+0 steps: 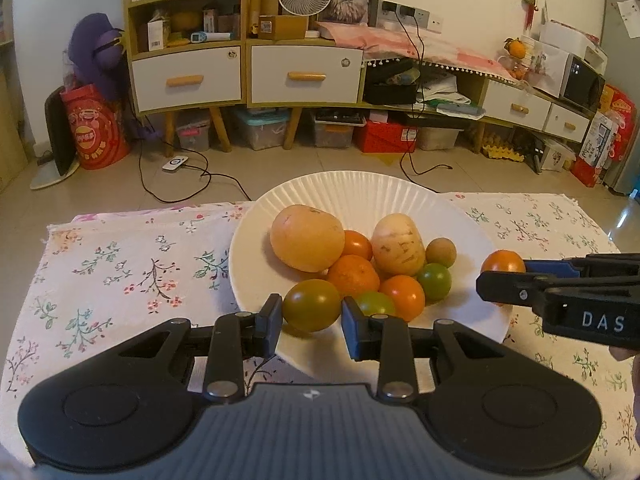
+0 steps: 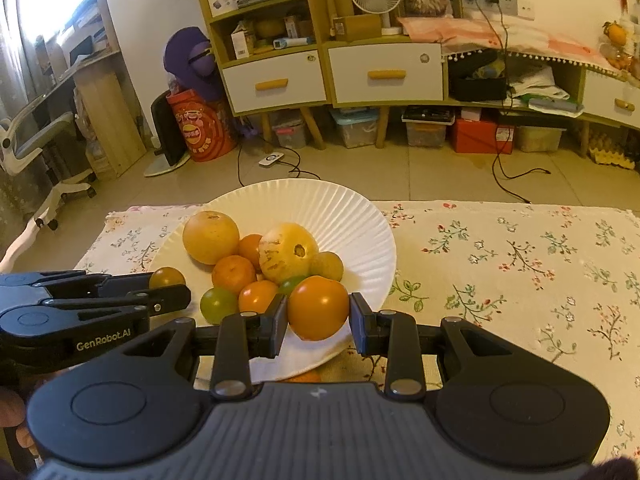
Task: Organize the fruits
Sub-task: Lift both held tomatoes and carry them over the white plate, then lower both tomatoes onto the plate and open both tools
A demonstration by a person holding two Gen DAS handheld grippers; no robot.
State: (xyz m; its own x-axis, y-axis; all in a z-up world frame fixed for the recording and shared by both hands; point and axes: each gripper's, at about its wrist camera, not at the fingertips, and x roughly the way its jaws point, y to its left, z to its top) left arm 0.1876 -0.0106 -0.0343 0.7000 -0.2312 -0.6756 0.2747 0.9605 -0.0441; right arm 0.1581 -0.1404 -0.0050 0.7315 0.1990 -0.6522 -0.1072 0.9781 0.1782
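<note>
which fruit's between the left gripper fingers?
The olive-green tomato at the plate's near edge, between the left gripper's fingers; the orange one sits in the right gripper.

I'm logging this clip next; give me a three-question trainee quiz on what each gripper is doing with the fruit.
1. True or false: the left gripper has a greenish-brown tomato between its fingers.
2. Multiple choice: the fruit between the right gripper fingers is A) a green tomato, B) a round orange tomato, C) a large yellow-orange citrus.
3. Fill in: the piled fruit sits on a white ribbed ____ over the floral tablecloth.

Key: 1 true; 2 B; 3 plate.
</note>
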